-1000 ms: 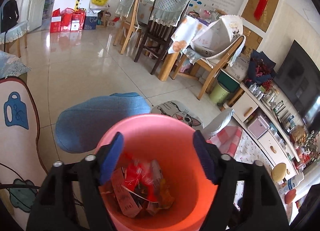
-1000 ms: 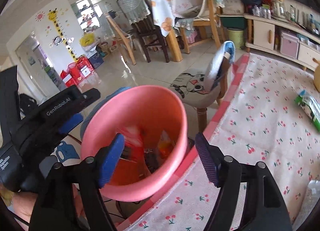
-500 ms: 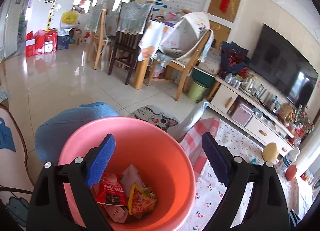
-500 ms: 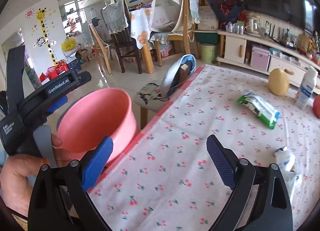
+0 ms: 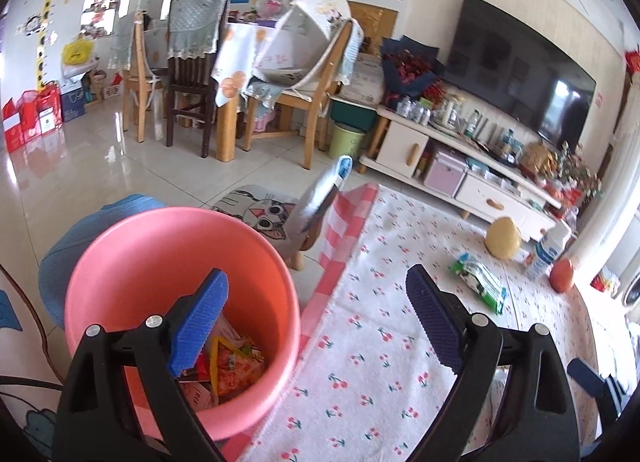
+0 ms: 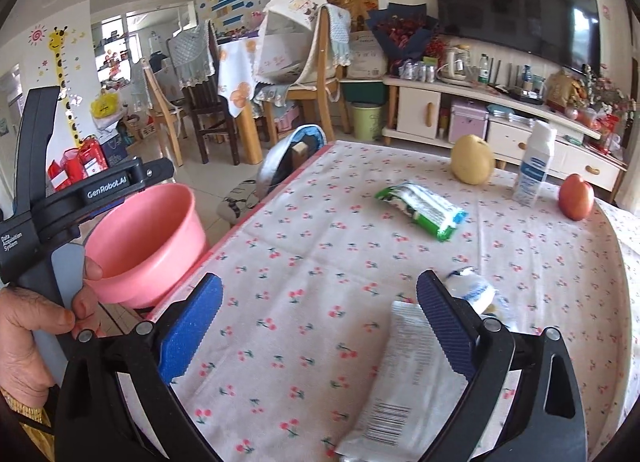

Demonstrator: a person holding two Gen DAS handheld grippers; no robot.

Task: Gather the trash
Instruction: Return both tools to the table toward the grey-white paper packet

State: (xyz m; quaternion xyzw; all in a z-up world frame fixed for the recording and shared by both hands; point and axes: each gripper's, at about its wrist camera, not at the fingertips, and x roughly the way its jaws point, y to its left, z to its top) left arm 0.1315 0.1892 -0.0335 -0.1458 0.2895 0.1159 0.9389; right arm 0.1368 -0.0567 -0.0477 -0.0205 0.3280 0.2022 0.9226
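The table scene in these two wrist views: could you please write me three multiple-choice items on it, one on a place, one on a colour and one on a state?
1. Where is the pink bucket?
A. Beside the table's edge
B. On the TV cabinet
C. Under a dining chair

2. What colour is the snack packet lying mid-table?
A. Purple
B. Green and white
C. Black

3. What is the right gripper holding?
A. The white bottle
B. Nothing
C. The apple

Answers: 1 A, the bucket sits just off the cherry-print tablecloth. 2 B, its wrapper shows green and white. 3 B, its jaws are opening with only cloth and the edge of a white wrapper between them.
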